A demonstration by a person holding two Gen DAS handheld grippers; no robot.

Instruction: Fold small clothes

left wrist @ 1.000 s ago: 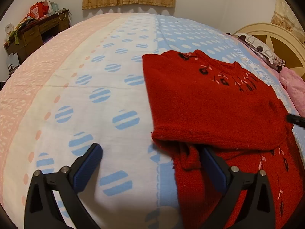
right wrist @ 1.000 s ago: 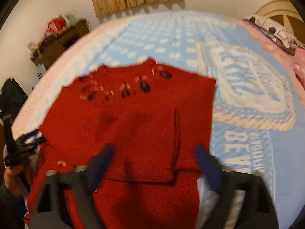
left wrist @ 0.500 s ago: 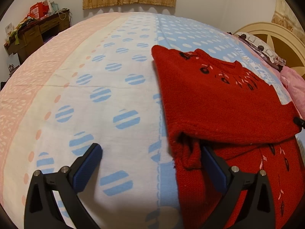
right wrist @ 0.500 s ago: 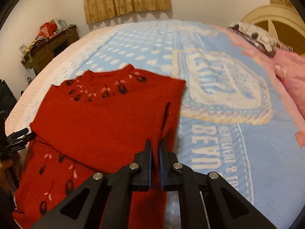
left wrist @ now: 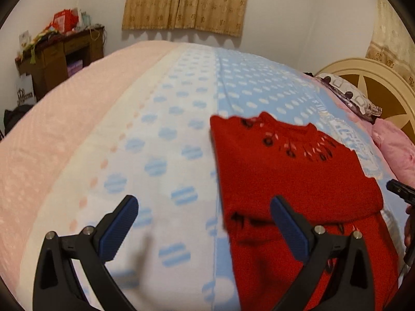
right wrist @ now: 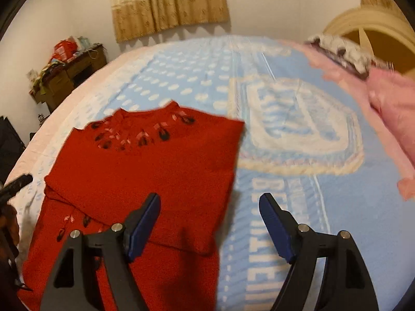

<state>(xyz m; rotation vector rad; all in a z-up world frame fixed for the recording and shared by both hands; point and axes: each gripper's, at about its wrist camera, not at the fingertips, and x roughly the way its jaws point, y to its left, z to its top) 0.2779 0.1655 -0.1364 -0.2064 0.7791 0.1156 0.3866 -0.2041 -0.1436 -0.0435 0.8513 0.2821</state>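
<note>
1. The red knitted sweater with dark beaded neckline [left wrist: 293, 178] lies folded on the blue, white and pink patterned bedspread [left wrist: 166, 134]; its lower part is cut off by the frame.
2. The left gripper [left wrist: 205, 223] stands spread, nothing between its jaws.
3. The right gripper [right wrist: 210, 220], its jaws just opened, is spread over the sweater's edge, pinching nothing.
4. Both views are motion-blurred.

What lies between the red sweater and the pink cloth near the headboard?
Only bare blue bedspread, in the right wrist view, separates the red sweater from the pink cloth.
</note>
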